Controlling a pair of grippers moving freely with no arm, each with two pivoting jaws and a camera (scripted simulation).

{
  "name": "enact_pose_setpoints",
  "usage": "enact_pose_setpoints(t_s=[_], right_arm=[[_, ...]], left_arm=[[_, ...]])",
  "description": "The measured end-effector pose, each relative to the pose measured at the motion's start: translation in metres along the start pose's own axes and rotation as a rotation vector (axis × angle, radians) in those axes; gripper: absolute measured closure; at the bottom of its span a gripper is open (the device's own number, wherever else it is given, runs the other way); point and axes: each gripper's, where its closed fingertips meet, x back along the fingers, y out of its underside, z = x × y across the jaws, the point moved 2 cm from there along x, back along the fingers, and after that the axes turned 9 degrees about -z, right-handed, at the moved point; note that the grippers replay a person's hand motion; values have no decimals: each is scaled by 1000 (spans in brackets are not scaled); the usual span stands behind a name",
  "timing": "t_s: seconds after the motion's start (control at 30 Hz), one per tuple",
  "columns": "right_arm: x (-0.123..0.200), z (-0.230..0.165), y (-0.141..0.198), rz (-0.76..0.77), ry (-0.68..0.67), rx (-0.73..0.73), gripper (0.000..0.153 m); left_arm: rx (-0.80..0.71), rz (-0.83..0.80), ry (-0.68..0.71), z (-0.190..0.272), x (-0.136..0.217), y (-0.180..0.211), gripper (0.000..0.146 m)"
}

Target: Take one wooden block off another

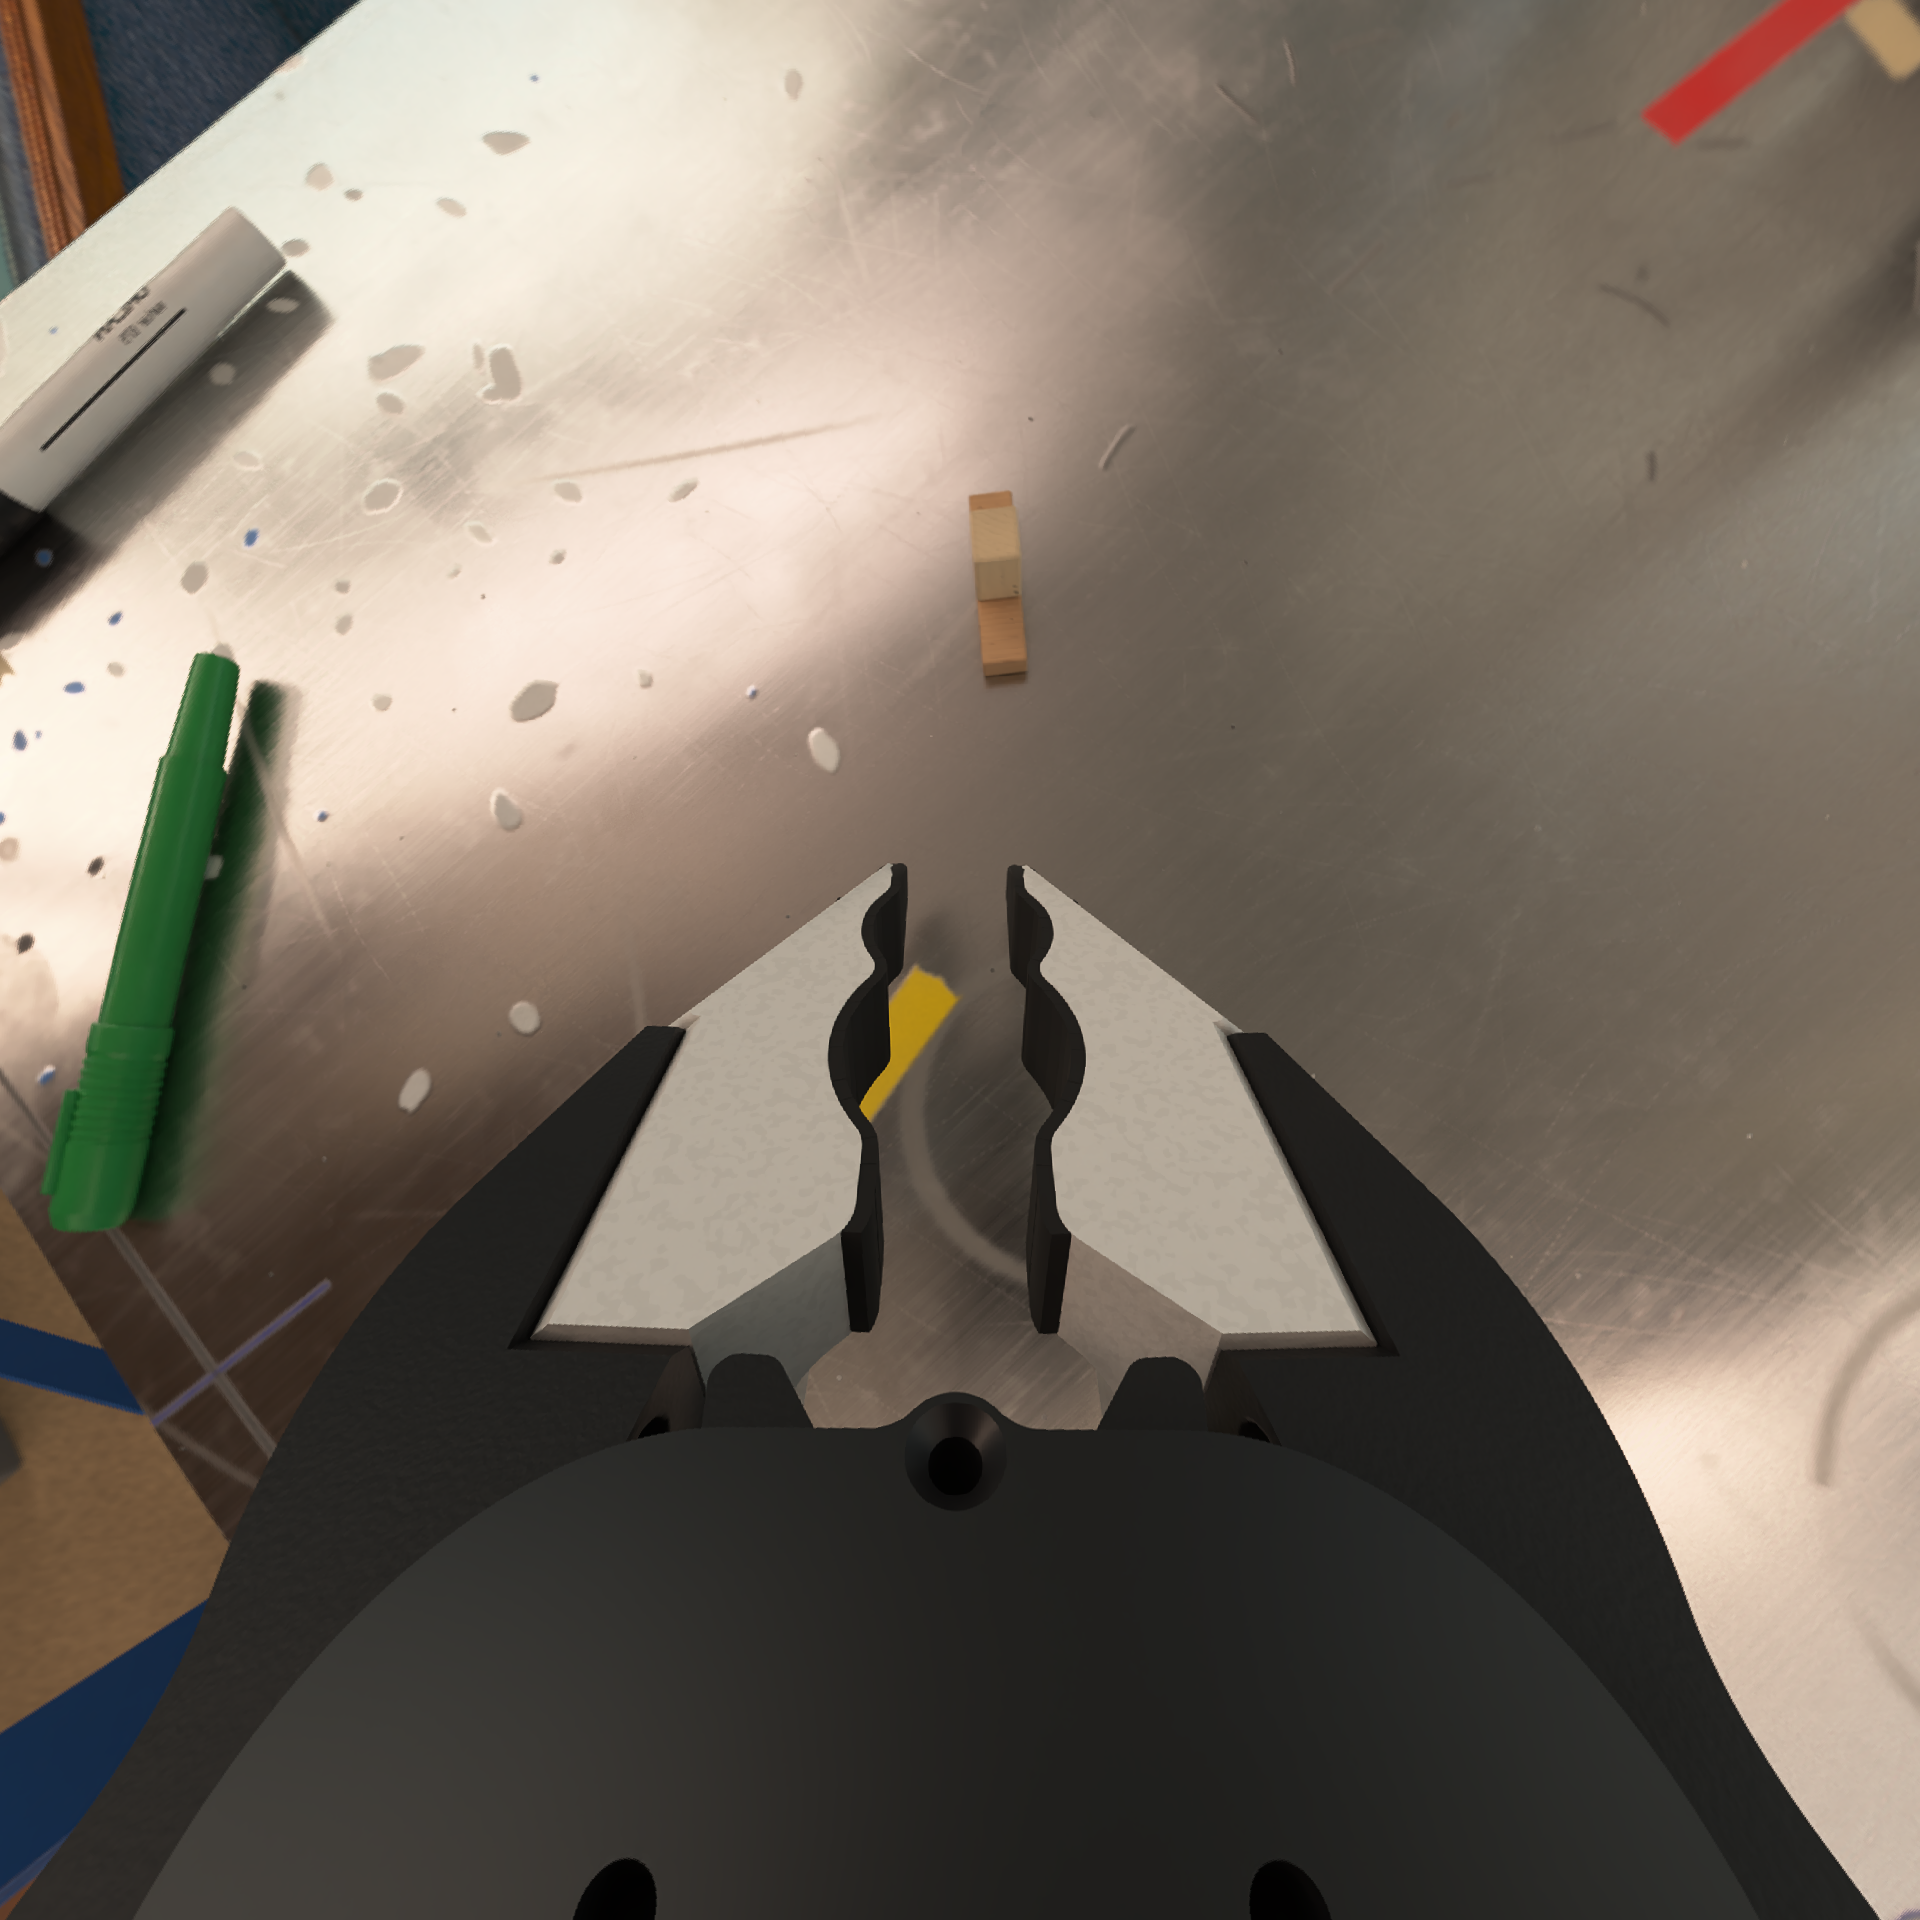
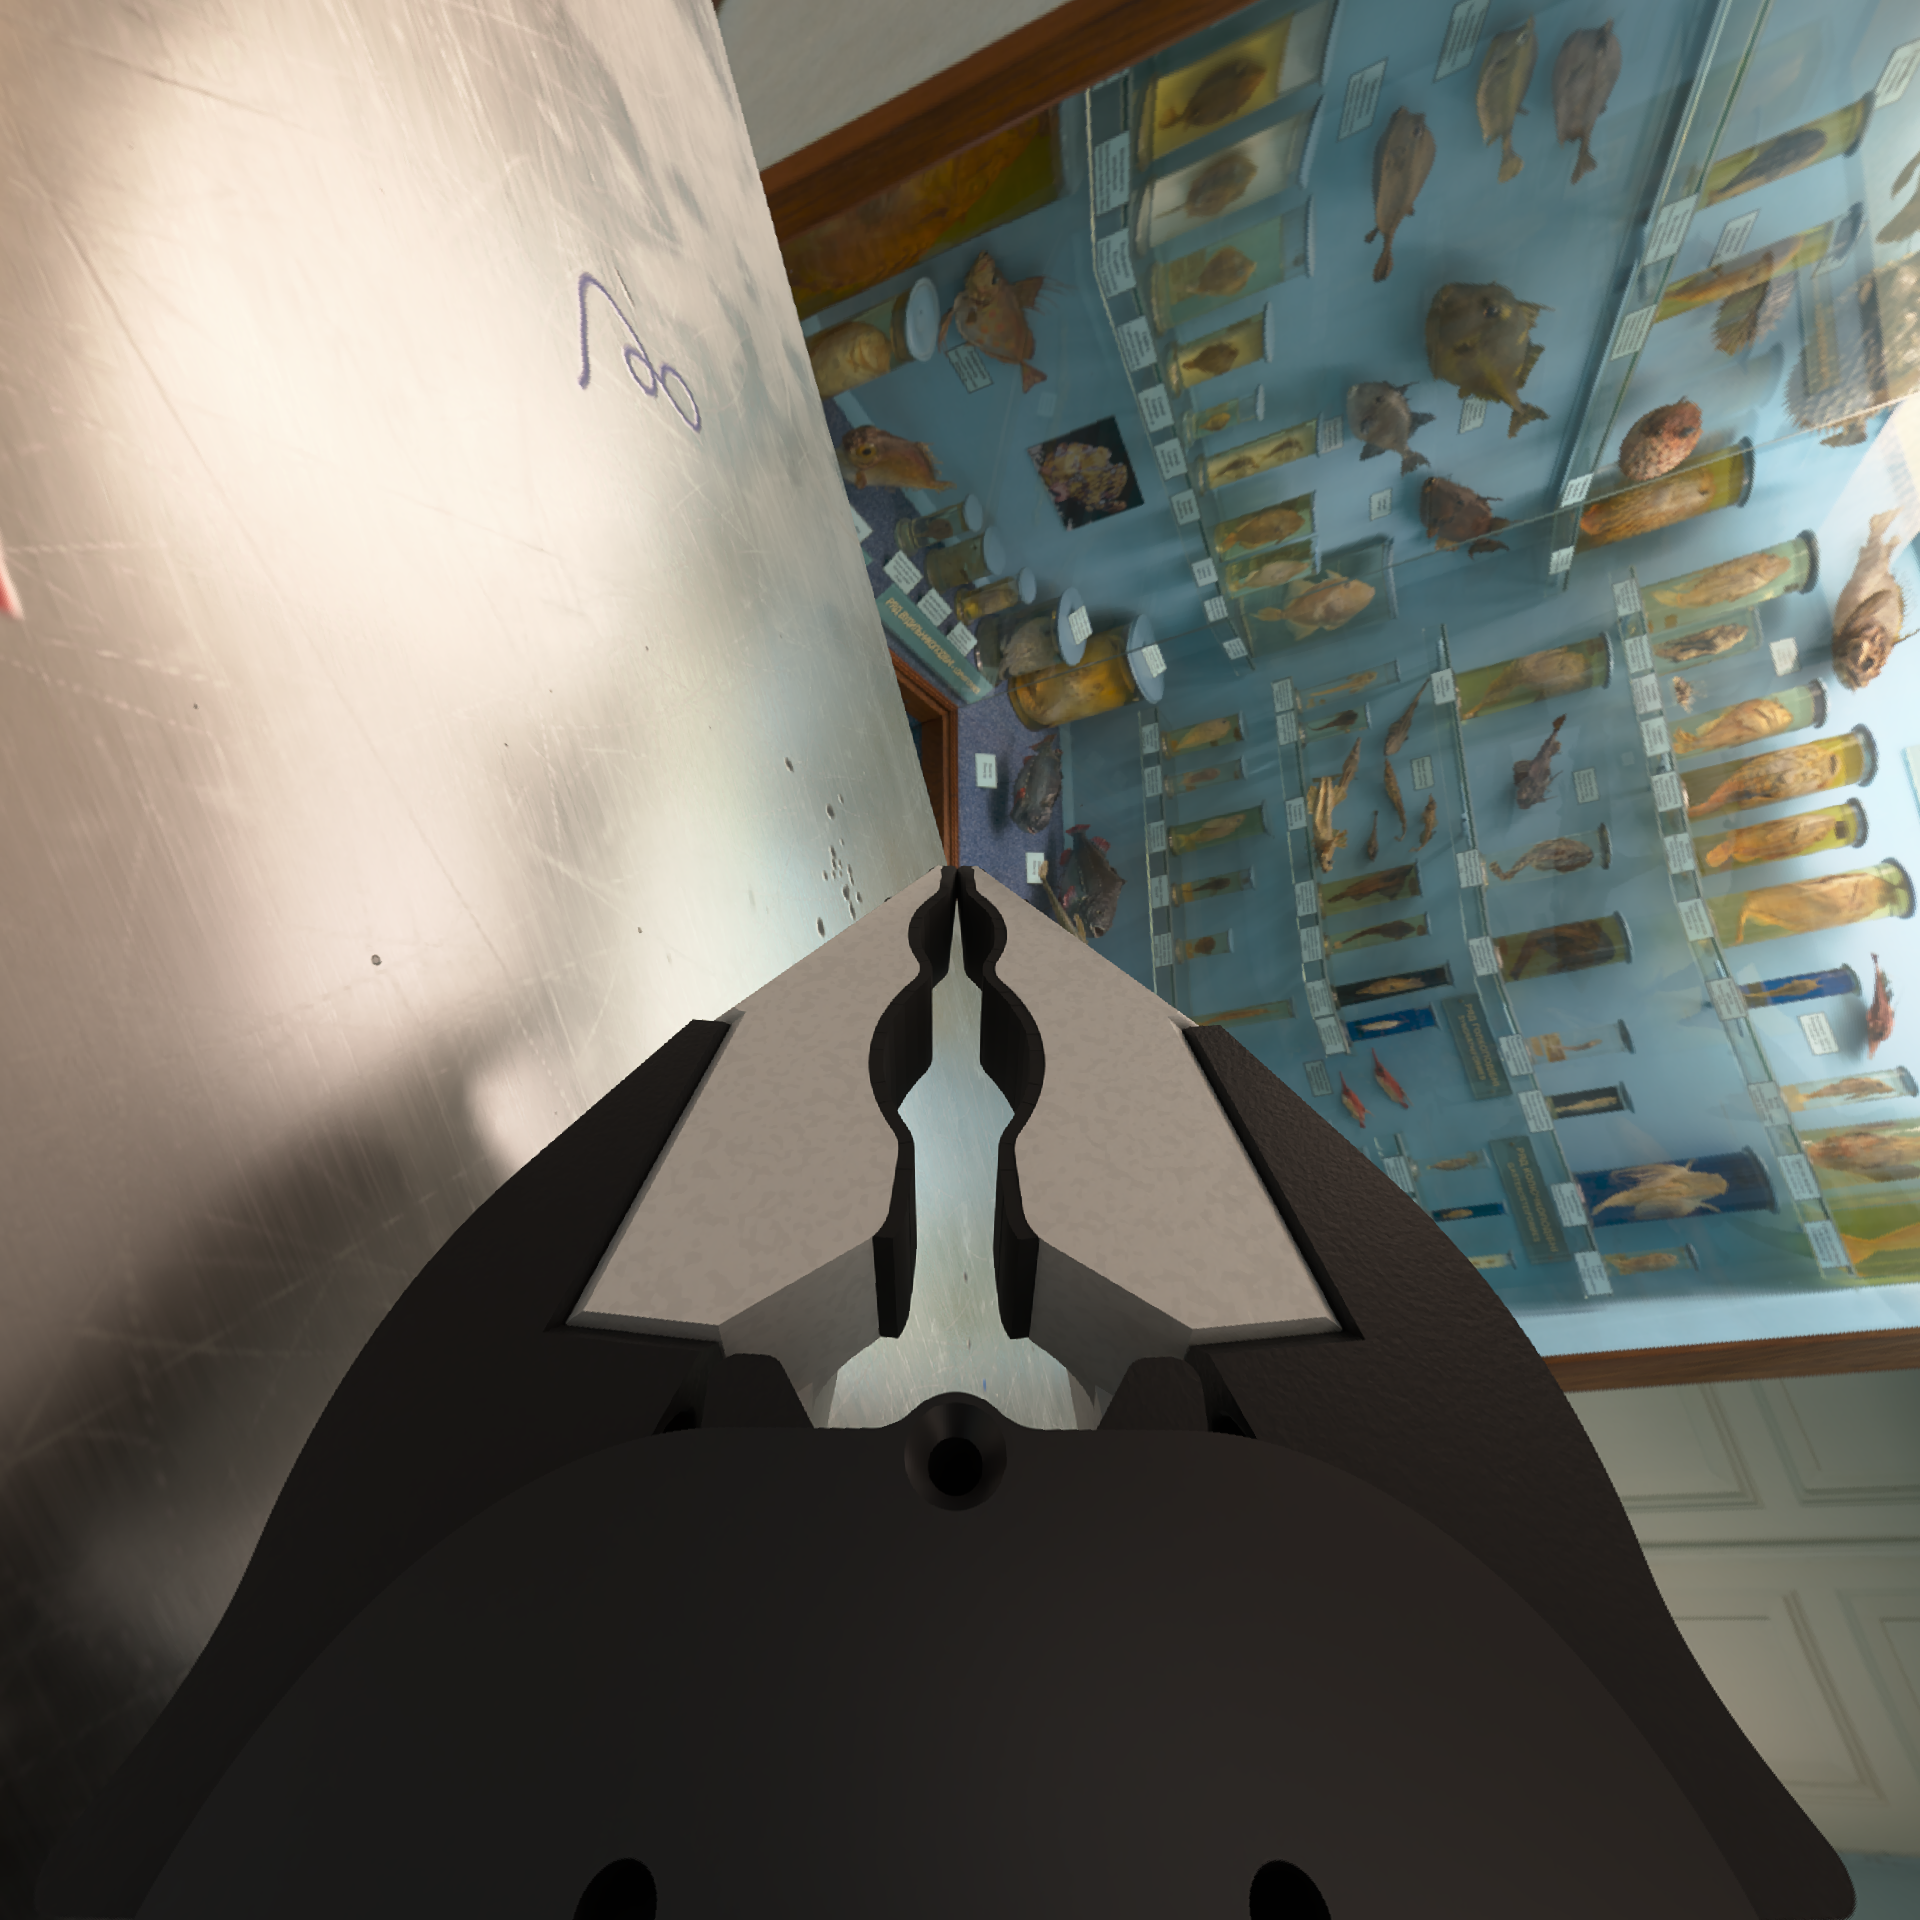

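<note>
In the left wrist view a pale wooden cube [image 1: 994,551] sits on a flat tan wooden block [image 1: 1003,632] on the scratched metal table [image 1: 1351,623]. My left gripper [image 1: 956,878] is open and empty. It hovers above the table, short of the blocks, with the stack ahead of its fingertips. My right gripper [image 2: 958,876] is shut with nothing between its fingers. It is over the table's edge [image 2: 831,582] in the right wrist view. The blocks do not show in that view.
A green marker [image 1: 145,935] and a white marker with a black cap [image 1: 135,353] lie at the left. A yellow strip [image 1: 904,1034] lies under my left fingers. A red strip [image 1: 1745,68] and another pale block [image 1: 1886,31] are at the far right. A fish display case [image 2: 1455,623] stands beyond the table.
</note>
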Motion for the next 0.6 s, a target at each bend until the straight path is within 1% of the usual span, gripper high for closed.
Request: enact_pose_setpoints(t_s=[0.07, 0.17, 0.33, 0.4, 0.53, 0.6], right_arm=[[0, -1, 0, -4, -2, 12, 153], [-1, -1, 1, -11, 2, 22, 153], [-1, -2, 1, -18, 8, 33, 153], [-2, -2, 1, -18, 9, 35, 153], [-2, -2, 1, -20, 13, 37, 153], [-2, -1, 1, -20, 16, 34, 153]], left_arm=[[-41, -27, 8, 5, -1, -1, 127], [-107, -47, 79, 17, -4, 0, 127], [-91, -22, 78, 20, -7, -4, 128], [-43, 9, 20, 10, -4, -6, 129], [129, 53, -88, -19, 5, -2, 130], [203, 97, -117, -28, 10, -1, 130]])
